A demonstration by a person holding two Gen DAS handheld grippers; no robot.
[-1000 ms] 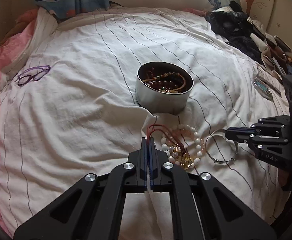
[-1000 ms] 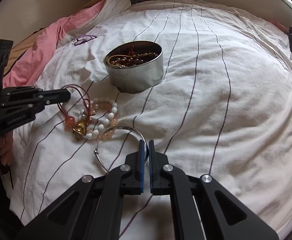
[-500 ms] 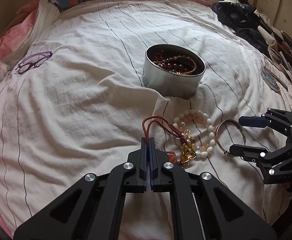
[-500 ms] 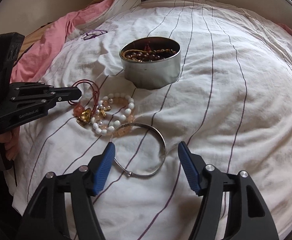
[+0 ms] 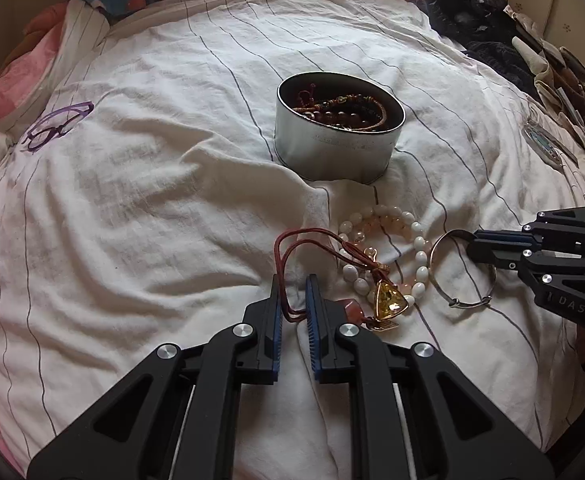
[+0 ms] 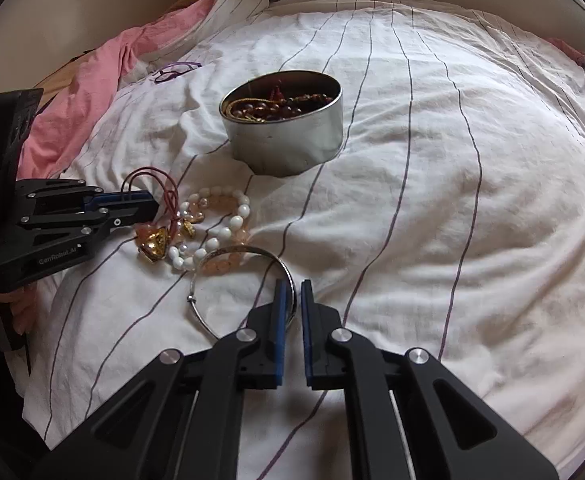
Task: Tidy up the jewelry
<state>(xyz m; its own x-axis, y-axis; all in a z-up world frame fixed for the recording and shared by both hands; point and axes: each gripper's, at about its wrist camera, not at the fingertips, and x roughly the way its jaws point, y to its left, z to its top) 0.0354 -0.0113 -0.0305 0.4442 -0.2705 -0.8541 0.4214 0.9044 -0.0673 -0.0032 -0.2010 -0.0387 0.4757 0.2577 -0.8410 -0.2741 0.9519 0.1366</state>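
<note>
A round metal tin [image 5: 338, 148] [image 6: 288, 136] holding dark bead bracelets sits mid-bed. In front of it lie a white and peach bead bracelet [image 5: 388, 248] [image 6: 220, 236], a red cord necklace [image 5: 292, 248] [image 6: 160, 184] with an amber pendant [image 5: 388, 300] [image 6: 154, 240], and a silver bangle [image 5: 462, 268] [image 6: 244, 276]. My left gripper [image 5: 292, 284] [image 6: 148, 200] is slightly open with the red cord between its fingers. My right gripper [image 6: 291, 290] [image 5: 472, 242] is narrowly open around the bangle's rim.
Purple glasses [image 5: 56, 126] [image 6: 176, 70] lie at the far left on the white striped sheet [image 5: 152, 200]. A pink blanket [image 6: 84, 96] runs along the left edge. Dark clothes and clutter [image 5: 488, 40] pile at the far right.
My left gripper went from shut on the red cord to slightly open. My right gripper opened wide, then narrowed around the bangle's rim.
</note>
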